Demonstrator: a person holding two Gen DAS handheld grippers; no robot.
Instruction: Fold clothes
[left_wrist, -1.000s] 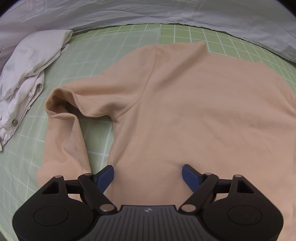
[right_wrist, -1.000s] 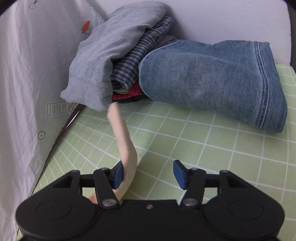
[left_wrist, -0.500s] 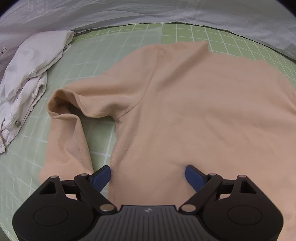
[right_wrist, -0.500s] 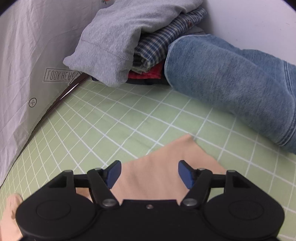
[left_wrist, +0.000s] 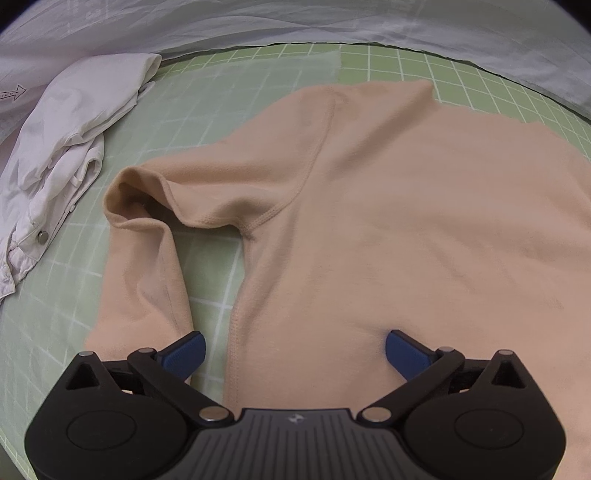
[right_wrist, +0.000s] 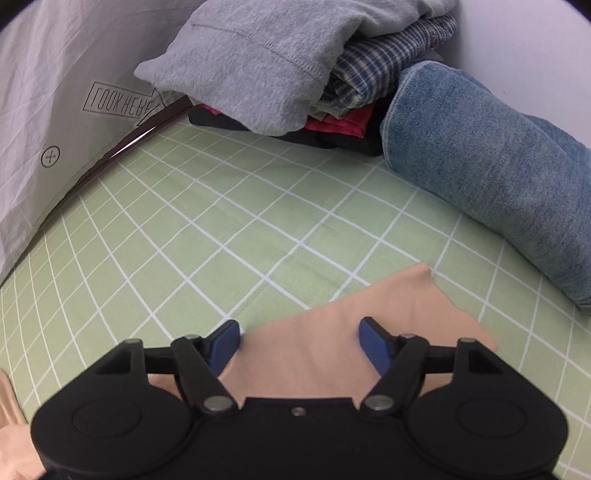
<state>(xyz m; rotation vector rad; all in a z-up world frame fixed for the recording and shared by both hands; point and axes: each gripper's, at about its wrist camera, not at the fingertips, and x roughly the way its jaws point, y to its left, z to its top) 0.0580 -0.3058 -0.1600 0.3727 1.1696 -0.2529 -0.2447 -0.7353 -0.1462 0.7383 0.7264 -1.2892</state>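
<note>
Jaws spreading on the left gripper (left_wrist: 293, 352) and closing on the right gripper (right_wrist: 299, 341), neither pinching the peach sweater (left_wrist: 406, 221) spread across the counter (right_wrist: 221, 221); likely next, folding its sleeve (left_wrist: 144, 258) inward.

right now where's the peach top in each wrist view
Left wrist view: the peach top fills the centre and right, one sleeve bent down at the left.
Right wrist view: only a corner of it shows at the bottom centre, between the tongs' tips.
Shared landmark: the green grid mat under it in both views.
</note>
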